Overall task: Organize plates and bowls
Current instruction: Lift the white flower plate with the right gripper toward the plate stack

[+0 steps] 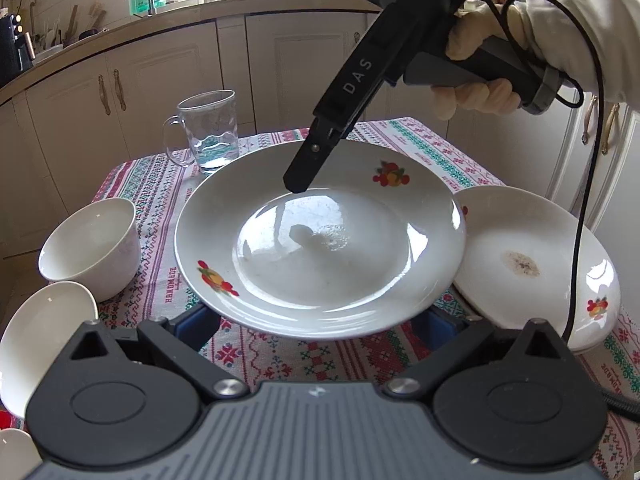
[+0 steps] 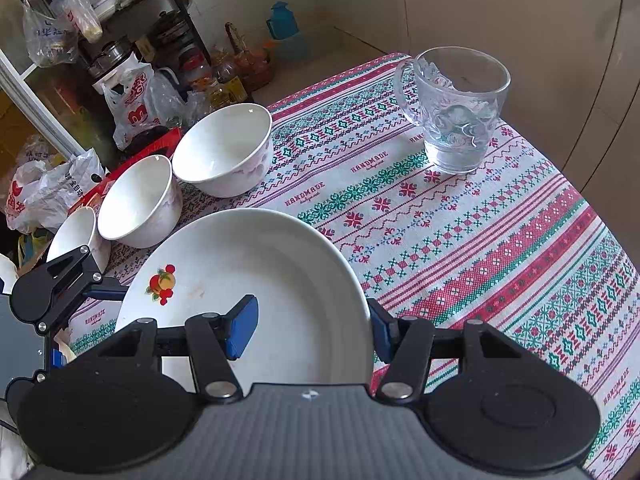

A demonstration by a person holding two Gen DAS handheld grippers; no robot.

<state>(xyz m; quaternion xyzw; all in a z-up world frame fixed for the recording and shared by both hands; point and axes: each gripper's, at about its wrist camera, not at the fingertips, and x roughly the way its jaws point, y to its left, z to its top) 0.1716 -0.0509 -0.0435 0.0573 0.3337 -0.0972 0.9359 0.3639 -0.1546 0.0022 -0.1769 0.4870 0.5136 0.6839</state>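
Both grippers carry one plate point(image 1: 320, 240): the right gripper point(image 2: 310, 330) is clamped across its rim, the left gripper's point(image 1: 316, 326) jaws I cannot tell, and the second plate point(image 1: 532, 264) lies just right of it, nearer the right hand.

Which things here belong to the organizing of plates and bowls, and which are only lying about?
Job:
white ceramic plate with fruit prints; white plate with brown stain; far white bowl; middle white bowl; nearest white bowl.

Lying about:
clear glass mug; patterned tablecloth.
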